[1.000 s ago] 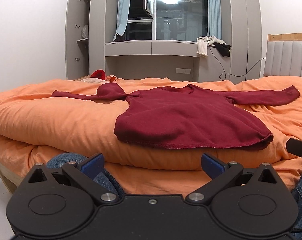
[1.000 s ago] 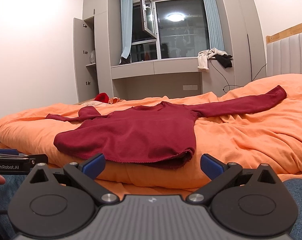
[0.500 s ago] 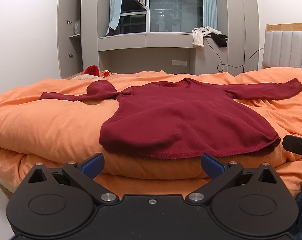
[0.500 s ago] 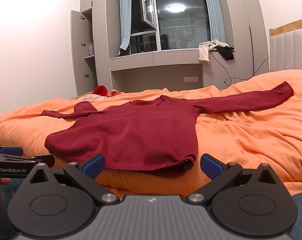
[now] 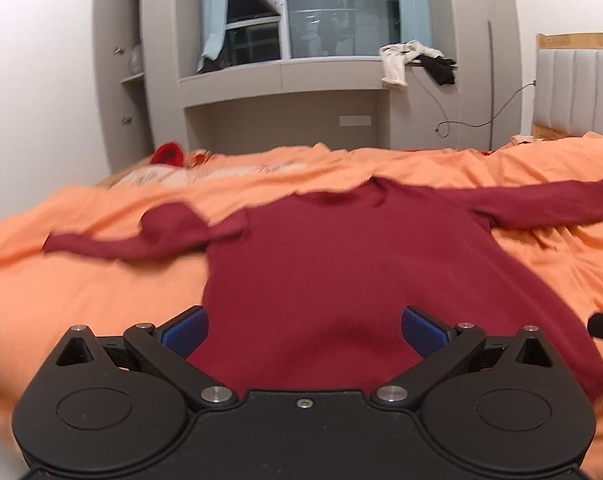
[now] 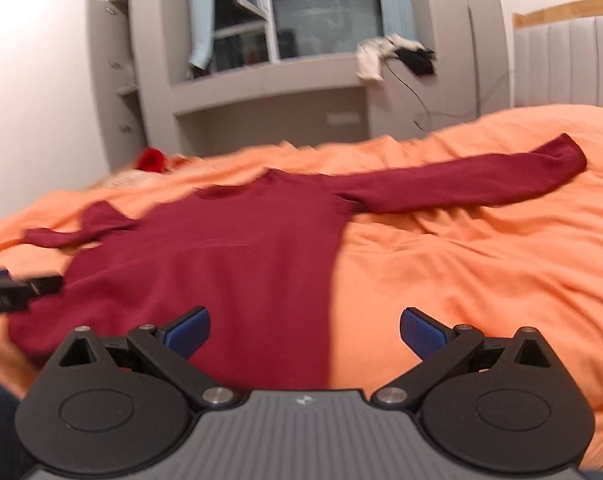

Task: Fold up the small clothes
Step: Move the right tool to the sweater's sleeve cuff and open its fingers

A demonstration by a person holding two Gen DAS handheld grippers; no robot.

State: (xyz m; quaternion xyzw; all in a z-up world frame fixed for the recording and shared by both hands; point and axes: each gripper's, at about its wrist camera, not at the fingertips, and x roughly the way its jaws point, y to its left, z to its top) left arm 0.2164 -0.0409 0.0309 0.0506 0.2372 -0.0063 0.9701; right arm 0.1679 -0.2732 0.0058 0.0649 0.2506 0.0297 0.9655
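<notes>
A dark red long-sleeved sweater (image 5: 341, 272) lies flat on the orange bedding (image 5: 81, 288), hem toward me, sleeves spread out. Its left sleeve (image 5: 141, 236) is bunched and kinked; its right sleeve (image 6: 481, 176) stretches straight toward the headboard. My left gripper (image 5: 303, 330) hovers open over the hem's left half, nothing between its blue pads. My right gripper (image 6: 303, 330) is open above the hem's right edge, straddling sweater (image 6: 229, 264) and bedding (image 6: 481, 280). The left gripper's tip (image 6: 17, 284) shows at the left of the right wrist view.
A padded headboard (image 6: 565, 60) stands at the right. Past the bed are grey cabinets and a window ledge (image 5: 285, 76) with white and black clothes (image 5: 413, 60) draped on it. A red item (image 5: 167, 154) lies at the bed's far left corner. A cable (image 5: 481, 120) hangs by the wall.
Both grippers have risen and moved forward over the bed, from in front of the hem to above it. The sweater has not moved. Both stay open.
</notes>
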